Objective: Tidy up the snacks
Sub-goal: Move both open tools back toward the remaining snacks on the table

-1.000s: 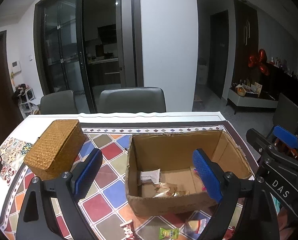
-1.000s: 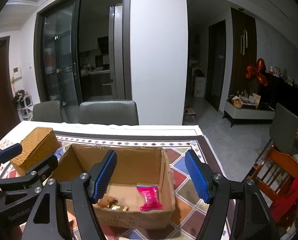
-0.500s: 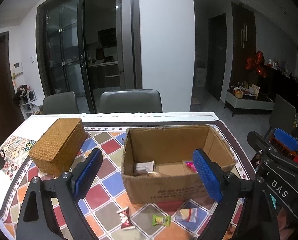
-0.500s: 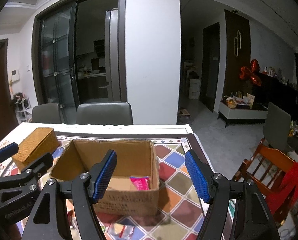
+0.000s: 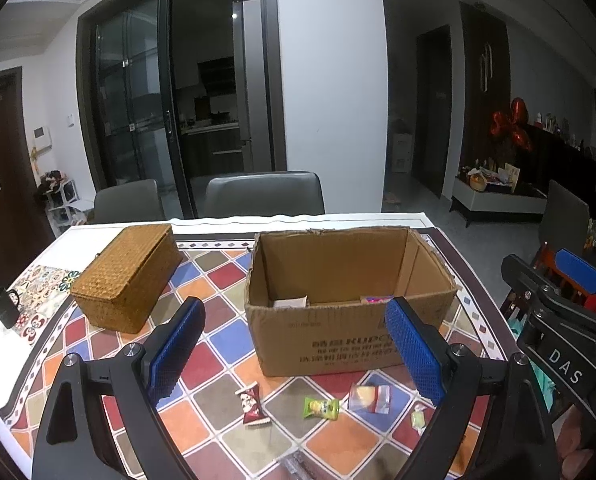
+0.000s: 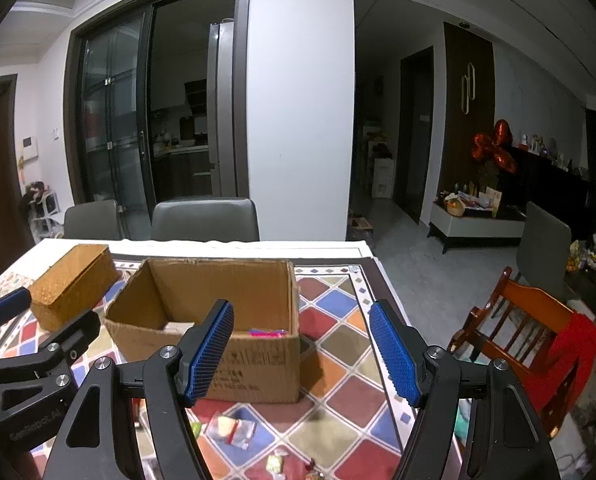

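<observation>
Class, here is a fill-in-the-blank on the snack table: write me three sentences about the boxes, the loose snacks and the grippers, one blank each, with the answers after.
1. The cardboard box stands to the ____ of the closed wicker box in the left wrist view.
2. The green snack packet lies on the tablecloth, ____ the cardboard box.
3. The left gripper and right gripper both hold ____.

Answers: right; outside; nothing

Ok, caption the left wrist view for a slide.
Open left gripper above loose snacks on the table, facing a cardboard box beside a wicker box.
</observation>
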`<action>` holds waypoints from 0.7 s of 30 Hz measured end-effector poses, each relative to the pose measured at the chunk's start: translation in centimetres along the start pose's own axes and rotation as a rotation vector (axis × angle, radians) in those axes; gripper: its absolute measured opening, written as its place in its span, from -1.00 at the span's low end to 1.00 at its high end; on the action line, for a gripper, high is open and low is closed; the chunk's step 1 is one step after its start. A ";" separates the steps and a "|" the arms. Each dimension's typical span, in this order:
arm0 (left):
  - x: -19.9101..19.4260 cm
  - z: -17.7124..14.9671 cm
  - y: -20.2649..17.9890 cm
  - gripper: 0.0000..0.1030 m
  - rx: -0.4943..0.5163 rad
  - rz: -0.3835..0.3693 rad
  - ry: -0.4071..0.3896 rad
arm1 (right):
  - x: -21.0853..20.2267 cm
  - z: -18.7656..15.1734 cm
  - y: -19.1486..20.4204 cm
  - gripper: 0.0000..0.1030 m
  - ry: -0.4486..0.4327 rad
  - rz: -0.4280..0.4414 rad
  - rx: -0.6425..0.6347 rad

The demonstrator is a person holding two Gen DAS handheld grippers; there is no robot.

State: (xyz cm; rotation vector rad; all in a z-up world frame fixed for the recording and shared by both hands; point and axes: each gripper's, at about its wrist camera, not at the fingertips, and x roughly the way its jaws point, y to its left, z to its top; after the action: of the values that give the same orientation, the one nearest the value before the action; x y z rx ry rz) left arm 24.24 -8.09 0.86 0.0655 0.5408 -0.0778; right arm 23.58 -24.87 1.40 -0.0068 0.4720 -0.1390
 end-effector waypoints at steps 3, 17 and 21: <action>-0.5 -0.6 -0.1 0.80 -0.002 0.006 0.000 | -0.4 -0.4 -0.2 0.39 0.002 0.001 0.001; -1.8 -3.7 0.2 0.80 -0.016 0.029 0.025 | -1.4 -3.1 0.3 0.39 0.024 0.019 -0.010; -1.9 -4.8 0.2 0.80 -0.022 0.039 0.030 | -1.4 -4.0 0.6 0.39 0.035 0.025 -0.010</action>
State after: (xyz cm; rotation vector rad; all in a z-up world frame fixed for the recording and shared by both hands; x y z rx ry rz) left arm 20.17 -7.34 -2.30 0.0558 0.5701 -0.0327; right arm 20.57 -23.96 -1.58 -0.0085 0.5073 -0.1126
